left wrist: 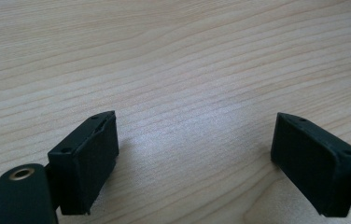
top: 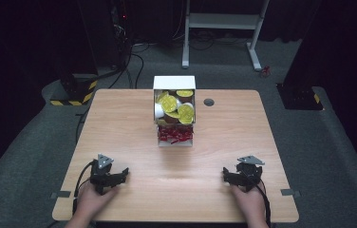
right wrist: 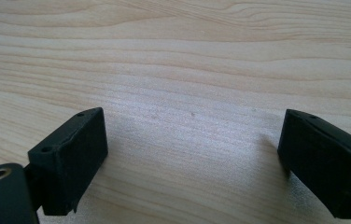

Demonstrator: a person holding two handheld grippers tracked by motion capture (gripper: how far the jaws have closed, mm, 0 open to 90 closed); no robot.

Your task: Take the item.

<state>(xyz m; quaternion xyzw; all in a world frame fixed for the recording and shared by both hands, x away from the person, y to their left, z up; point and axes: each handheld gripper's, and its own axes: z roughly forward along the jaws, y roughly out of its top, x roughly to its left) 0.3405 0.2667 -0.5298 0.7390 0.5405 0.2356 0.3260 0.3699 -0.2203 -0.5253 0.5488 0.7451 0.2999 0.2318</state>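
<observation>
Resting both hands on the near edge of the table (top: 134, 190), I hold my left gripper (top: 111, 176) and my right gripper (top: 241, 176) low over bare wood, each with its jaws spread wide and nothing between them. Both gripper views look along those parted jaws at plain wood grain and no object.

What I take to be my work sits well ahead, at the middle of the table toward its far side: a white box (top: 174, 82) standing open toward me. Its upper part is packed with small cups with yellow lids (top: 176, 108), piled loosely against one another, and a lower tray holds a heap of small red pieces (top: 175, 134), too small for me to tell what they are. I judge this to be the very start, with nothing reached for yet.

My next move calls for a reach forward and inward with one gripper, jaws kept wide until they straddle a single cup or red piece, then a gentle close. The cups lie crowded and tilted, so picking one cleanly without dragging its neighbours looks like the tricky part.

Little stands in the way: the wood between my grippers and the box is free. A round dark grommet (top: 209, 102) sits just right of the box, flush with the surface. Beyond the table, a white frame (top: 224, 21) stands on the dark floor.
</observation>
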